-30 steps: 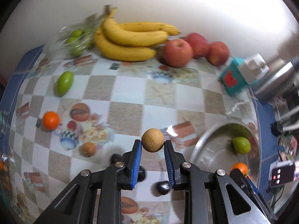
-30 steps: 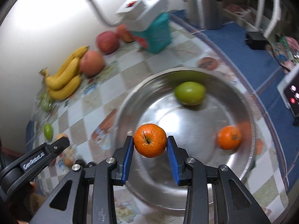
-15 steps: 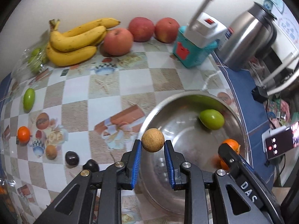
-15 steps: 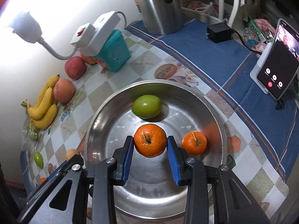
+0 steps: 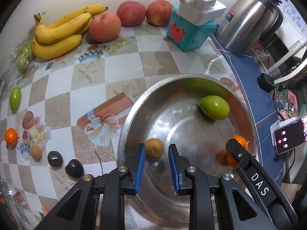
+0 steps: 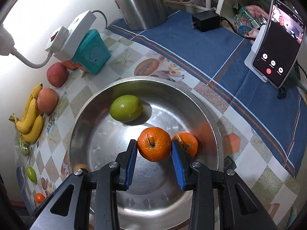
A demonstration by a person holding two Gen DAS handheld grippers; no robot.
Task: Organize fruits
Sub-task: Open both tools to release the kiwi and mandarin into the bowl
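Item: fruit transfer, delivery stage. My left claw (image 5: 155, 163) is clamped on a small round tan fruit (image 5: 154, 147), held over the near-left part of the steel bowl (image 5: 134, 115); my right claw (image 6: 154, 161) is clamped on a mandarin (image 6: 154, 143), held over the bowl's right half. Already in the bowl: one green fruit (image 6: 126, 108) toward the far wall, and a second mandarin (image 6: 187, 143) lying just beside my right claw's outer finger (close enough that I judge a clumsy release could knock it). Outstanding on the counter (image 5: 122, 61), left of the bowl: two dark plums (image 5: 64, 163), a tan fruit (image 5: 35, 152), a small orange (image 5: 11, 136), a green fruit (image 5: 15, 98); along the wall, bananas (image 5: 61, 32) and three apples (image 5: 104, 26). Step in hand, as I read it: setting both carried fruits down in the bowl. Next move calls for lowering each close to the bowl floor, then opening gently so neither rolls, with the right one placed clear of its neighbour.
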